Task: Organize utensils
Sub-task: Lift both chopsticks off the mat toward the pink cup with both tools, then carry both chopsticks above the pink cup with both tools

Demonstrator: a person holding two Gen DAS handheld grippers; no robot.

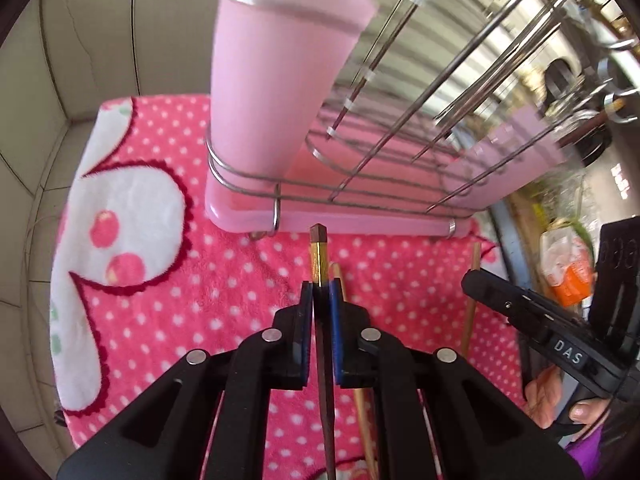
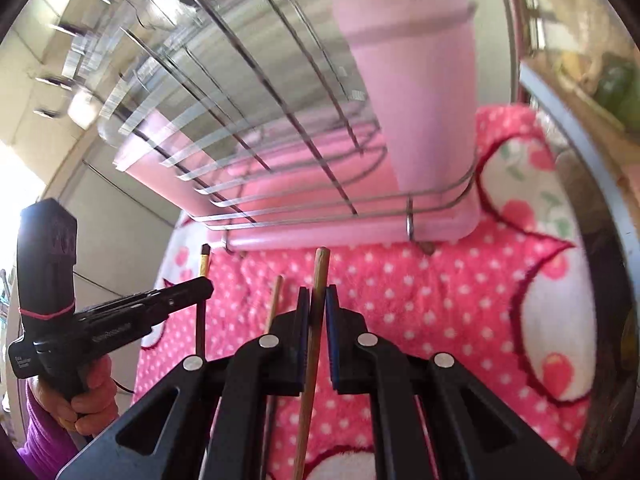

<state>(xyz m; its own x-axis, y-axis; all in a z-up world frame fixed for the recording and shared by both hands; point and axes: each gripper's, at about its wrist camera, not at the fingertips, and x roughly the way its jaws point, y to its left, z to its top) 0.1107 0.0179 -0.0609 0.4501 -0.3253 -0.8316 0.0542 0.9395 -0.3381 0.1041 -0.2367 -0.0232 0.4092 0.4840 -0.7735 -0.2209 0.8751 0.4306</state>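
Observation:
In the left wrist view my left gripper is shut on a dark brown chopstick with a gold band, whose tip points at the pink drying rack. A tall pink utensil cup stands in the rack's left corner. My right gripper is shut on a light wooden chopstick, held above the pink dotted towel. Another wooden chopstick lies on the towel between the two grippers. Each gripper shows in the other's view: the right gripper and the left gripper.
The rack's wire frame rises over its pink tray. A tiled wall stands behind the towel. A metal rim and an orange packet lie beyond the towel's edge. A hand in a purple sleeve holds the left gripper.

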